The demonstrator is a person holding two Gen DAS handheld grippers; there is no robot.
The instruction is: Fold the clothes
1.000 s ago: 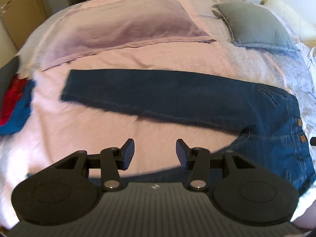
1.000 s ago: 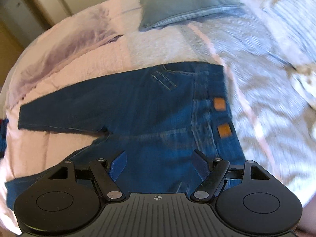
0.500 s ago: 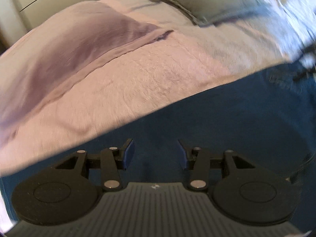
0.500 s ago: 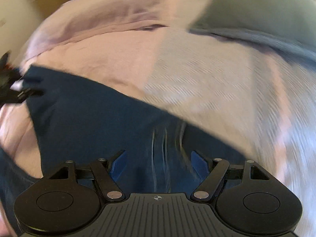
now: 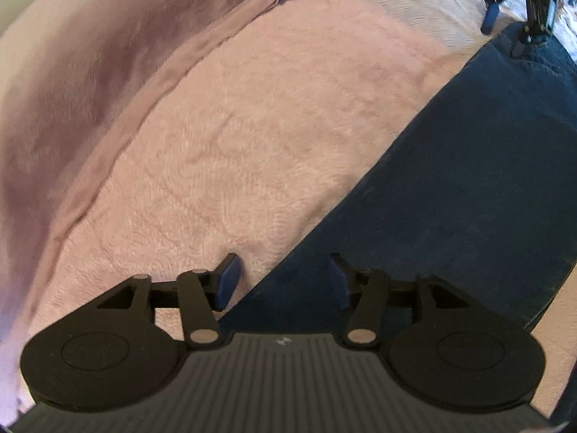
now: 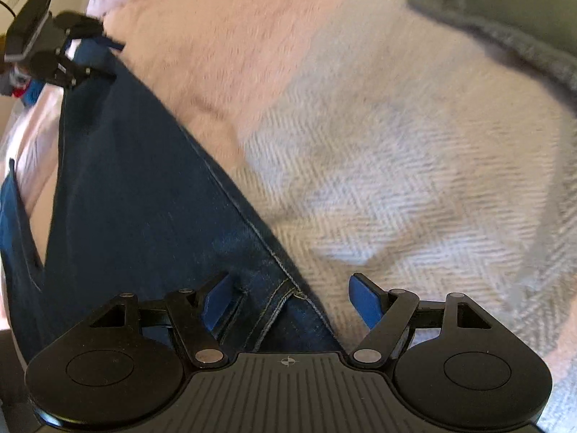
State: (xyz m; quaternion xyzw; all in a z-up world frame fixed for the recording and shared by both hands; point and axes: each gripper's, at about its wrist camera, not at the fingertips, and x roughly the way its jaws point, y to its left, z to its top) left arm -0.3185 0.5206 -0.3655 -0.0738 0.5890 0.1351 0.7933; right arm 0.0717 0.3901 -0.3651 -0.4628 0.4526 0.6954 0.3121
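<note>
We hold the left tool (image 5: 283, 278) low over the far edge of the dark blue jeans (image 5: 450, 195), its jaws spread wide and released: one blue pad sits over the pink blanket (image 5: 252, 126), the other over the denim, so the leg's edge runs between them. The jeans lie flat on the bed, one leg stretching diagonally away toward our right tool (image 5: 519, 3), seen at the upper right of the left view. A mauve sheet (image 5: 90, 72) lies beyond the blanket. In the right wrist view, our right tool (image 6: 288, 299) is also spread and grips nothing, straddling the seam edge of the jeans (image 6: 144, 198) where they meet a grey herringbone throw (image 6: 396, 180). A grey pillow (image 6: 505, 11) lies further back
</note>
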